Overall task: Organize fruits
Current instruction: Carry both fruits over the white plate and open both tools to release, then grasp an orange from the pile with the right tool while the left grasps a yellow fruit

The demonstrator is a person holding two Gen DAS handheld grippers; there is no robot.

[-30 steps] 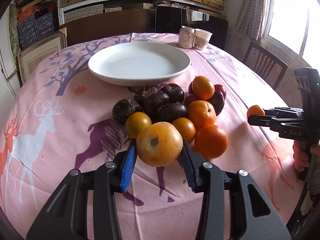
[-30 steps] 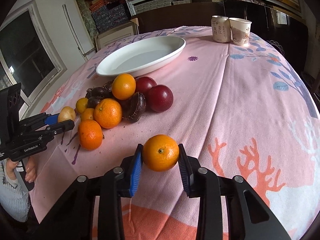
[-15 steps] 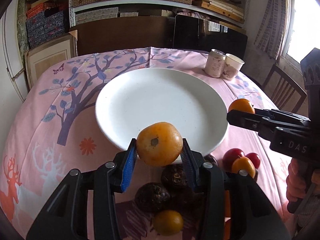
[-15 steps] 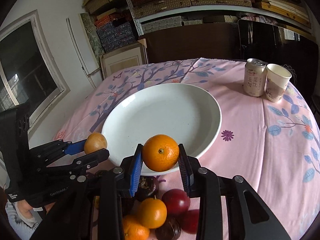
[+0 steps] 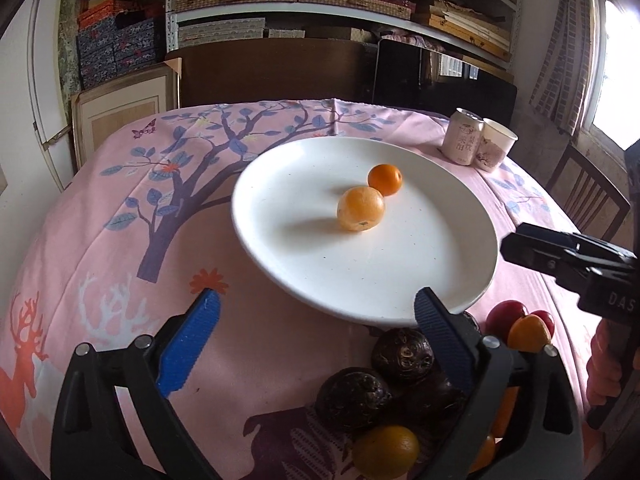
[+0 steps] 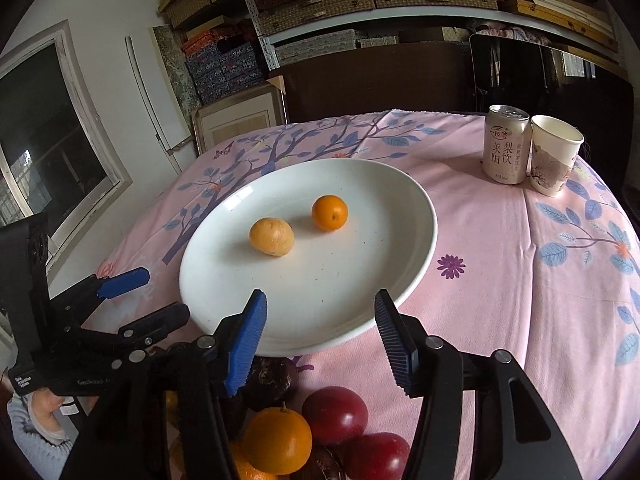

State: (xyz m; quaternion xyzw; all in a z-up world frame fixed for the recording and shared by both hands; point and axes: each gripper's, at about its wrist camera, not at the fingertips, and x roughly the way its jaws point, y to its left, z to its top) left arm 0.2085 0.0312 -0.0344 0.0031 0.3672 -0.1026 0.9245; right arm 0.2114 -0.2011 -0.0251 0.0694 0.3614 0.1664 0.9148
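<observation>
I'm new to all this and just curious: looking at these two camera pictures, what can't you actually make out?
- Fruit pile: both views cut it off at the bottom edge and the gripper fingers cover part, so no full count.
- Person: only a hand in the left view and a sleeve in the right view.
- Can: small print too small to read.
- Paper cup: inside hidden by its own wall.
- Plate: near rim hidden behind the fingers.

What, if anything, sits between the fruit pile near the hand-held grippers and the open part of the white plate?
Nothing visible. The pile lies on the cloth just below the white plate's near rim, and only its low rim separates them. The two oranges already on it sit mid-plate, leaving bare surface nearer the pile.
</observation>
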